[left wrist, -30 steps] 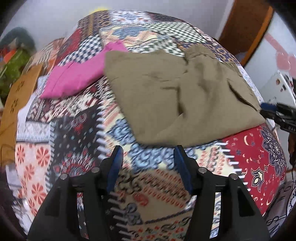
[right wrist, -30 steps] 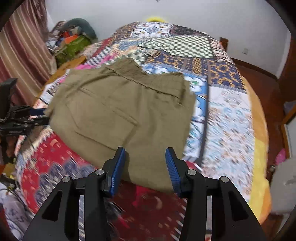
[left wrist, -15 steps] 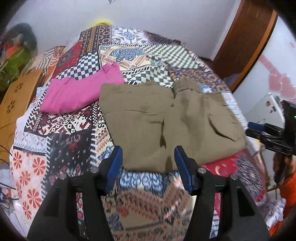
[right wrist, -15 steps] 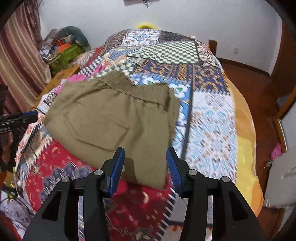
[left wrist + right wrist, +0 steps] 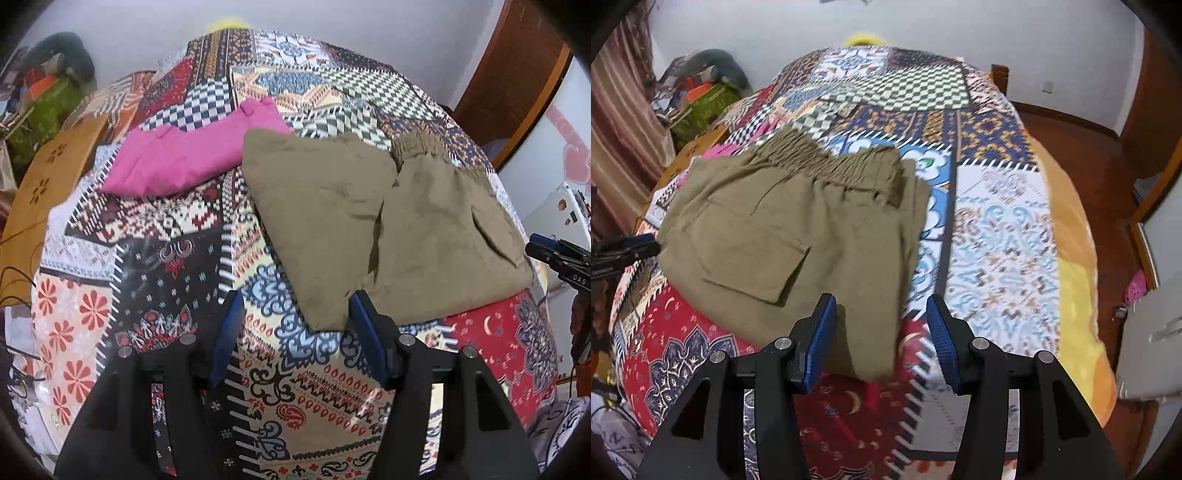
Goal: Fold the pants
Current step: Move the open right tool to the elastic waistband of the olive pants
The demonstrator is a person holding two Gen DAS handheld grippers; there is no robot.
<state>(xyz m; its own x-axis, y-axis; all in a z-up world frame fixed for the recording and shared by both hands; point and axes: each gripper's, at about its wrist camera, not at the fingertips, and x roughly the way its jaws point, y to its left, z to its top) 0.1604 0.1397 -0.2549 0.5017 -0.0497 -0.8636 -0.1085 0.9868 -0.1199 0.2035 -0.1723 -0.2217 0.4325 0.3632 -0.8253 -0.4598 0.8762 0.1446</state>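
Observation:
Olive-brown pants (image 5: 351, 206) lie folded on the patchwork quilt (image 5: 166, 258), elastic waistband toward the far side. My left gripper (image 5: 295, 299) hovers over their near left corner; its jaws are opening, with no cloth between the pads. In the right wrist view the pants (image 5: 798, 229) show a back pocket. Over their near right corner hangs my right gripper (image 5: 881, 299), its jaws also opening and holding nothing. Each gripper appears at the edge of the other's view: the right gripper (image 5: 554, 251) and the left gripper (image 5: 624, 247).
A folded pink garment (image 5: 184, 158) lies on the quilt beyond the pants' left side. A wooden table (image 5: 48, 177) and a pile of belongings (image 5: 48, 92) stand left of the bed. A white appliance (image 5: 554, 206) stands on the right. Reddish floor (image 5: 1089, 147) lies past the bed's right edge.
Both views have tilted and rolled slightly over the bed. The right jaws stand a little wider. The pants and the pink garment lie where they were.

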